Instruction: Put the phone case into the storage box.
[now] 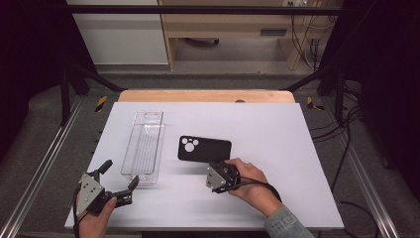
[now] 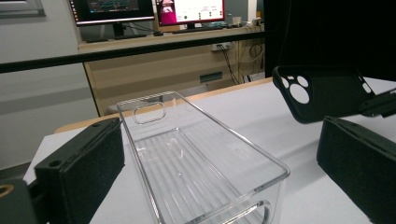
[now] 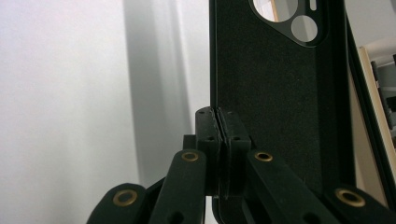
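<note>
A black phone case with round camera cut-outs lies over the middle of the white table. My right gripper is shut on its near edge. In the right gripper view the two pads pinch the rim of the phone case, whose inside faces the camera. A clear plastic tray stands left of the case, long side running away from me. My left gripper is open at the tray's near end. In the left gripper view its jaws stand wide on either side of the clear tray, with the phone case to the right.
The white table top ends in a wooden strip at the far side. Metal rails run along both sides of the table. Dark frame legs and cables stand at the right.
</note>
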A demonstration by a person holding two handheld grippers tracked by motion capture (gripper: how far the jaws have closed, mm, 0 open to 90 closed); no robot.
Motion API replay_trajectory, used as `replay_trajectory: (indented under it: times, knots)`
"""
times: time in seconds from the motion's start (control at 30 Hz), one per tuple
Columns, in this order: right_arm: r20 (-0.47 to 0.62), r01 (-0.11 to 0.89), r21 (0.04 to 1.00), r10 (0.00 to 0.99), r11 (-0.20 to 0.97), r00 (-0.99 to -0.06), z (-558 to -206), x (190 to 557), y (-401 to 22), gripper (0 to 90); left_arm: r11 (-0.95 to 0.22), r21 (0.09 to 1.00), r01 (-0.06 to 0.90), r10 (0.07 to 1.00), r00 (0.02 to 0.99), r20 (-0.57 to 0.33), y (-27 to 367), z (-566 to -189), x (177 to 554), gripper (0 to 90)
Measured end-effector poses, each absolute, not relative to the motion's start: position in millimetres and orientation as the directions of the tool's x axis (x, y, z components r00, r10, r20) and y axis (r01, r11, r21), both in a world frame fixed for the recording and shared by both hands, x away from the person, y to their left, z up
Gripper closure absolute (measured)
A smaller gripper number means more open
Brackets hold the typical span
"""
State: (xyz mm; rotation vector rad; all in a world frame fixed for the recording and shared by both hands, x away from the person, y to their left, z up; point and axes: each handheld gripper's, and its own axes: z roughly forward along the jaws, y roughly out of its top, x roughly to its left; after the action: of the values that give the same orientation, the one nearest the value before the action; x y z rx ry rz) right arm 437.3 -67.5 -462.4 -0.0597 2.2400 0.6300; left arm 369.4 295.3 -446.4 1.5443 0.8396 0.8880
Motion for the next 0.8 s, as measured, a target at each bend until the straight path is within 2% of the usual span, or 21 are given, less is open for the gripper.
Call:
replay_trajectory:
  times: [0.33,0.8]
  knots:
    - [-0.754,-0.280,0.391,0.131,0.877,-0.643,-470.0,429.6,-65.9,88.3,-0.184,0.980,0.077,0.872,0.473,0.127,273.6,-419.9,372.5,0.3]
    - [-0.777,-0.292,0.380,0.132,0.878,-0.615,-476.3,414.5,-62.3,88.3,-0.248,0.961,0.119,0.830,0.538,0.148,215.5,-386.0,399.2,2.0]
